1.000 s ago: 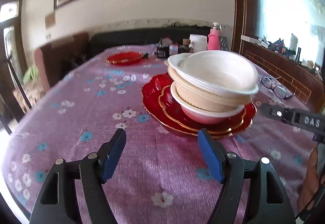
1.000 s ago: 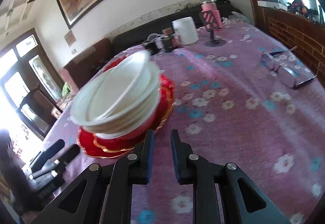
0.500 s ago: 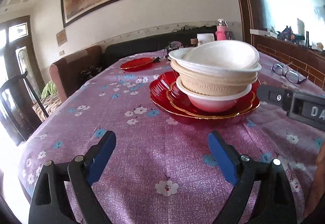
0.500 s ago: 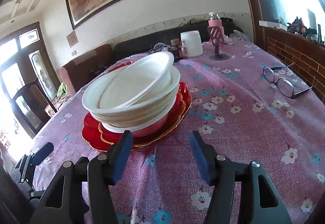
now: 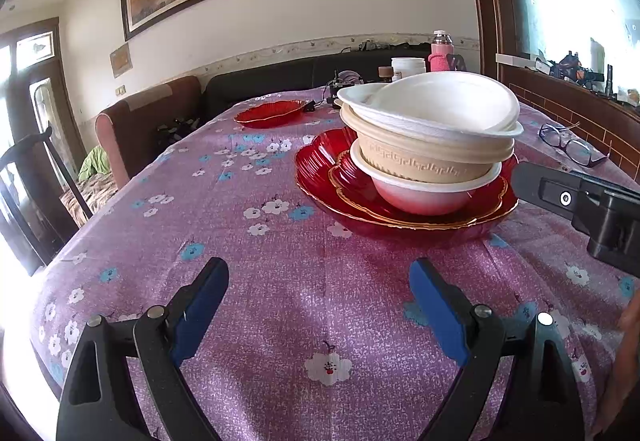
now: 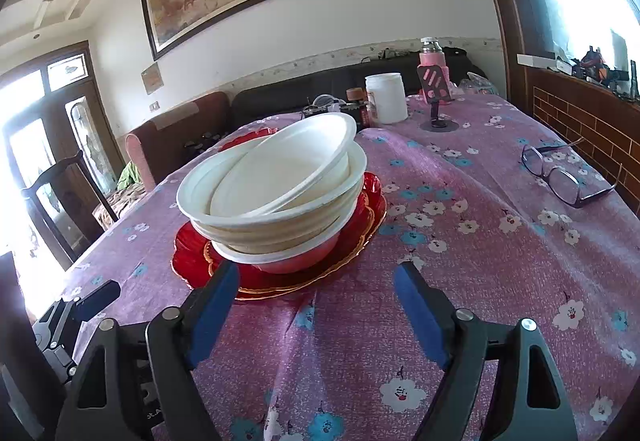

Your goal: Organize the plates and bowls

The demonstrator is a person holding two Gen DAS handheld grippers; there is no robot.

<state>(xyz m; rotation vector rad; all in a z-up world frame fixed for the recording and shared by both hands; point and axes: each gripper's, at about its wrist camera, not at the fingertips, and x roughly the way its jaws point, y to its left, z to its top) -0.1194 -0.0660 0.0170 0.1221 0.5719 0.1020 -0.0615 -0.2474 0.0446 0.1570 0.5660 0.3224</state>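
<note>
A stack of bowls (image 5: 432, 137) (image 6: 276, 193) stands on two nested red plates (image 5: 320, 169) (image 6: 188, 261) in the middle of the table. White foam bowls lie on top, tilted, over a beige patterned bowl and a white bowl. Another red plate (image 5: 272, 113) sits at the far side. My left gripper (image 5: 318, 281) is open above bare cloth, short of the stack. The jaws of my right gripper (image 6: 316, 277) are opening, with nothing between them and the plate rim just beyond. In the left wrist view the right gripper's finger reaches in from the right edge, beside the plates.
Purple flowered tablecloth (image 5: 280, 321) covers the table. Glasses (image 6: 560, 177) lie at the right. A white jar (image 6: 386, 97), a pink bottle (image 6: 432, 57) and a phone stand (image 6: 436, 113) crowd the far end. A chair (image 5: 36, 177) and sofa stand beyond the left edge.
My right gripper's jaws went from almost shut to wide apart. The left jaws spread a little wider. Both views now sit lower and more level before the stack.
</note>
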